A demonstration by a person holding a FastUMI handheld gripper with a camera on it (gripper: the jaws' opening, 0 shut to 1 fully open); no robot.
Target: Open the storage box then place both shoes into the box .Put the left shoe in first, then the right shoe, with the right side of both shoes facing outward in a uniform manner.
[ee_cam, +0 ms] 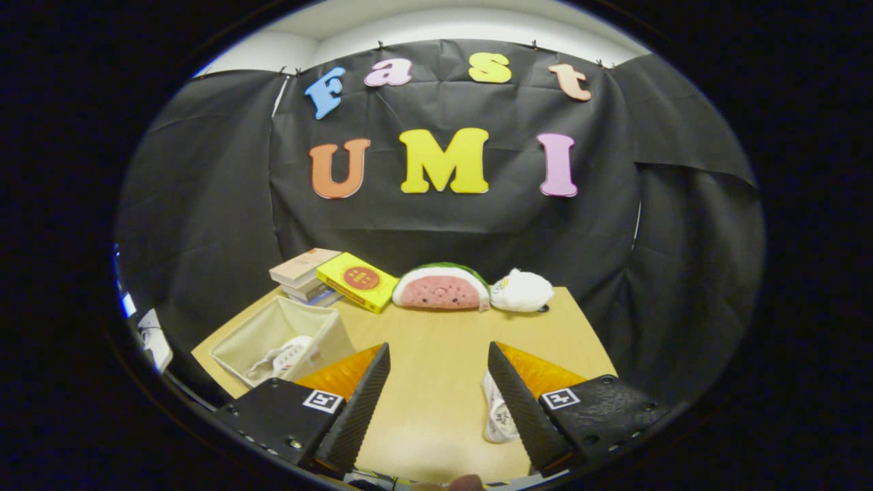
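A beige fabric storage box (235,348) stands open on the wooden table, ahead and to the left of my left finger. One white shoe (285,356) lies inside it. A second white shoe (496,412) lies on the table beside my right finger, partly hidden behind it. My gripper (438,358) hangs above the table with its fingers wide apart and nothing between them.
At the back of the wooden table (436,341) sit a stack of books (305,276), a yellow book (357,280), a watermelon-slice plush (442,288) and a white plush (522,291). Black cloth walls close off the back and sides.
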